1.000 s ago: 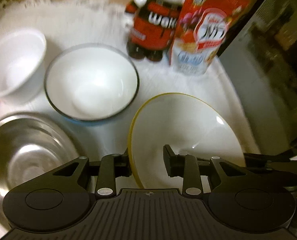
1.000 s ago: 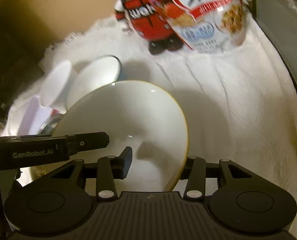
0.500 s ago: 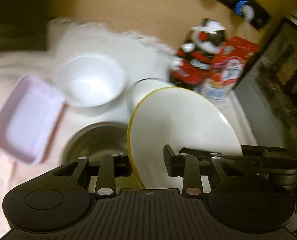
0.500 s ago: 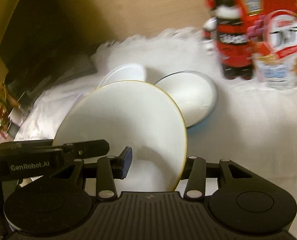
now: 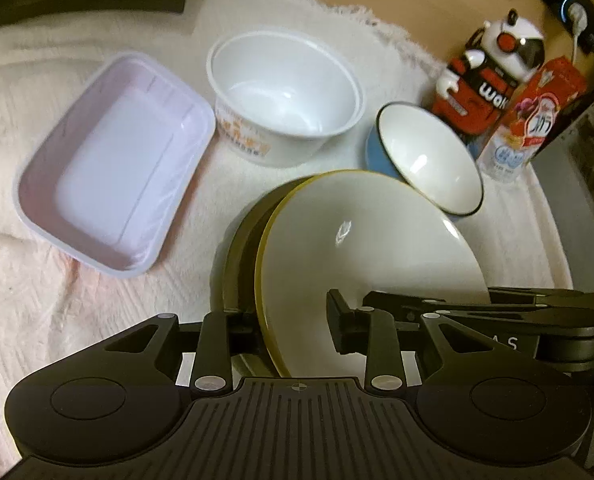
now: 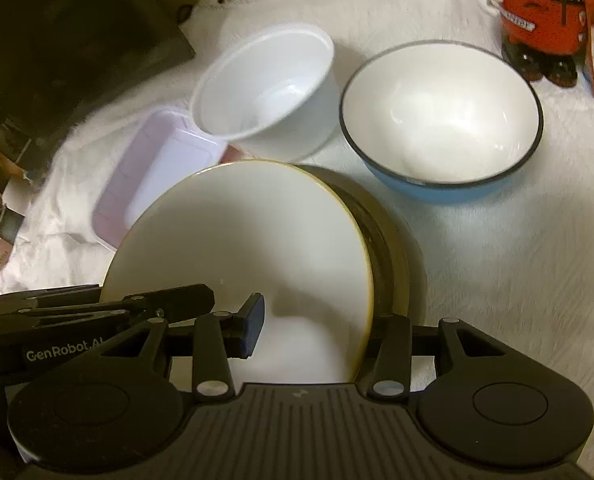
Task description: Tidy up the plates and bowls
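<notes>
Both grippers hold one white plate with a yellow rim (image 5: 361,248), also in the right wrist view (image 6: 249,240). My left gripper (image 5: 297,336) is shut on its left edge; my right gripper (image 6: 317,328) is shut on its right edge. The plate sits low over a steel bowl (image 5: 233,264), whose dark rim shows beside it (image 6: 393,240). A blue bowl with a white inside (image 5: 425,160) stands behind (image 6: 441,112). A white plastic bowl (image 5: 285,92) and a lilac rectangular tray (image 5: 113,160) lie further left.
A red and white robot figure (image 5: 485,80) and a cereal pack (image 5: 533,116) stand at the back right. A white fringed cloth (image 6: 517,240) covers the table. A dark box (image 6: 69,40) sits at the back left.
Both grippers carried the plate left and down, from beside the blue bowl to over the steel bowl. The views tilted, so the tray and plastic bowl now show fully.
</notes>
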`<state>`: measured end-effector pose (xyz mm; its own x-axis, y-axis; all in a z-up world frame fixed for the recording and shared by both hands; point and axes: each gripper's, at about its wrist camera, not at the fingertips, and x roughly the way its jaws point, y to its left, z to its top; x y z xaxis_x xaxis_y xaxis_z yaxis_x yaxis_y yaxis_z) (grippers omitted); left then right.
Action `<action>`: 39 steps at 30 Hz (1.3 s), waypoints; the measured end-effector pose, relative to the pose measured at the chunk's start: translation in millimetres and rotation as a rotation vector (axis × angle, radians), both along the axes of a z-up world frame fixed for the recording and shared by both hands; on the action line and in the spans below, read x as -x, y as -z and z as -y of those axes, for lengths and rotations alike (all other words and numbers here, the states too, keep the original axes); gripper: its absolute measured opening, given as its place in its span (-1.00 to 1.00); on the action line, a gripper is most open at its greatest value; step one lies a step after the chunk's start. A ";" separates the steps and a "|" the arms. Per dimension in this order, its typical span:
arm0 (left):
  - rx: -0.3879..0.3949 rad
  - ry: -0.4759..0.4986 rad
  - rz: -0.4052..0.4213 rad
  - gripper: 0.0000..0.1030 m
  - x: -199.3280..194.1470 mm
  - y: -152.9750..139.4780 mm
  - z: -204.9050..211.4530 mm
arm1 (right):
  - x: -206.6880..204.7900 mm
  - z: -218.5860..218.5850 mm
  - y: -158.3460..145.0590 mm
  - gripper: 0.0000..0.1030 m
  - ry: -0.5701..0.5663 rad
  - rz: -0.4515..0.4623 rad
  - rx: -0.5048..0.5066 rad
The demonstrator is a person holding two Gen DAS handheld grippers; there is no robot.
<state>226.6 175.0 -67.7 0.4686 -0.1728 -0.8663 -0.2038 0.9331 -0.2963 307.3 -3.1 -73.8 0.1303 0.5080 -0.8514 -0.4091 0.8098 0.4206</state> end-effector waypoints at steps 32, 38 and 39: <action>0.041 -0.063 0.014 -0.69 3.6 -4.5 -20.6 | 2.5 9.2 -26.0 -0.18 -0.016 0.136 0.080; 0.029 -0.062 0.012 -0.66 1.5 -4.7 -17.4 | 3.2 11.2 -28.2 -0.15 0.002 0.137 0.080; 0.028 -0.060 0.012 -0.65 1.7 -4.9 -16.8 | 4.0 12.3 -29.0 -0.15 0.004 0.137 0.080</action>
<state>224.9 191.8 -62.8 0.4893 -0.1683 -0.8557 -0.2556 0.9104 -0.3253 303.3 -15.4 -44.8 0.2501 0.4390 -0.8630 -0.4554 0.8399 0.2953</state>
